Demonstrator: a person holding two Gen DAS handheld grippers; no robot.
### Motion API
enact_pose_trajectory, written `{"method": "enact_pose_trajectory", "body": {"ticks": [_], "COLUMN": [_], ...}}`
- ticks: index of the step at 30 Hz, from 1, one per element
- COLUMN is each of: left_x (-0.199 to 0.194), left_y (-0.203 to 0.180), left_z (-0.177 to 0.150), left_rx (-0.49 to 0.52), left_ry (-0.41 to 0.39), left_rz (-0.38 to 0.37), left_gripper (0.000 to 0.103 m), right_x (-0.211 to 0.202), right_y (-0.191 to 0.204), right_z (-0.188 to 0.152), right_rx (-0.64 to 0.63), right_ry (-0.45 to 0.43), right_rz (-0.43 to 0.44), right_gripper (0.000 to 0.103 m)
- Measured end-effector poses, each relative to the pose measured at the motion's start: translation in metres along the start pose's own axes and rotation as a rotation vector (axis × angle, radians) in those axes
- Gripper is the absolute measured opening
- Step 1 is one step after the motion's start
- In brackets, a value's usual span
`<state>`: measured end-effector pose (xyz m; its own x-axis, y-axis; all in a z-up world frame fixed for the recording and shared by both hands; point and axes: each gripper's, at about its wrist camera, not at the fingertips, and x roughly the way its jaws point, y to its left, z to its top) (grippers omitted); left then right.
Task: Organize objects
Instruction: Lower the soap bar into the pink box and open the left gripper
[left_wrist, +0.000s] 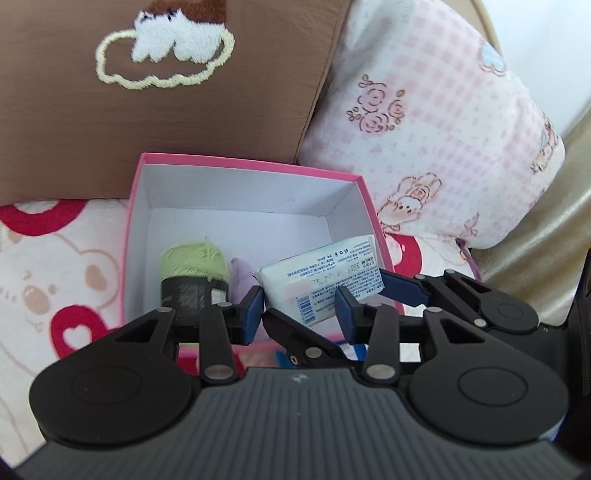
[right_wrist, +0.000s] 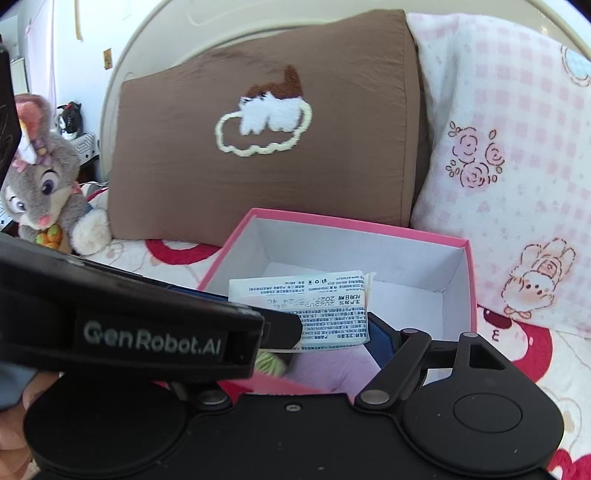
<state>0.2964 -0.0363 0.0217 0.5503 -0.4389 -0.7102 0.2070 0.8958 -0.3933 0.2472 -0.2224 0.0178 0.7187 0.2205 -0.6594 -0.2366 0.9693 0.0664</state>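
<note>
A white printed tissue packet (left_wrist: 332, 269) (right_wrist: 314, 295) hangs over the near part of an open pink box (left_wrist: 243, 162) (right_wrist: 332, 221). My right gripper (left_wrist: 325, 295) (right_wrist: 295, 317) spans the packet end to end and is shut on it. One of its fingers is hidden in the right wrist view. My left gripper (left_wrist: 300, 310) (right_wrist: 264, 310) comes in from the left, and its blue pads close on the packet's near-left corner. Inside the box lie a green yarn ball (left_wrist: 194, 258) (right_wrist: 269, 362) with a black band and a lilac soft item (left_wrist: 242, 277).
The box rests on a cream bedspread (left_wrist: 55, 280) with red hearts. A brown pillow (right_wrist: 258, 155) stands right behind the box, with a pink checked pillow (right_wrist: 509, 155) at the right. A grey plush rabbit (right_wrist: 40, 184) sits at the far left.
</note>
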Motion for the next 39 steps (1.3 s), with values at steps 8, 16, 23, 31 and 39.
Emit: {"method": "enact_pose_trajectory", "body": {"ticks": [8,16,23,31,39], "left_x": [0.069,0.139,0.170,0.176,0.166], "left_y": [0.007,0.034,0.040,0.037,0.036], "left_z": [0.029,0.043,0.045,0.034,0.033], "left_rx": [-0.024,-0.109,-0.129,-0.104,-0.106], "left_ry": [0.058,0.153,0.184,0.165,0.127], "left_rz": [-0.002,-0.009,0.008,0.033,0.068], "left_gripper": [0.041,0.041,0.041,0.040,0.041], "right_x": [0.053,0.117,0.147,0.159,0.158], "right_y": [-0.042,-0.070,-0.085,-0.084,-0.082], "right_z": [0.010,0.016,0.016,0.010,0.008], "right_rx": [0.058,0.129,0.194,0.159,0.129], "right_ry": [0.080,0.241,0.324,0.355,0.356], "right_rz": [0.032,0.009,0.003,0.006,0.001], "right_gripper": [0.081,0.079,0.078,0.080,0.083]}}
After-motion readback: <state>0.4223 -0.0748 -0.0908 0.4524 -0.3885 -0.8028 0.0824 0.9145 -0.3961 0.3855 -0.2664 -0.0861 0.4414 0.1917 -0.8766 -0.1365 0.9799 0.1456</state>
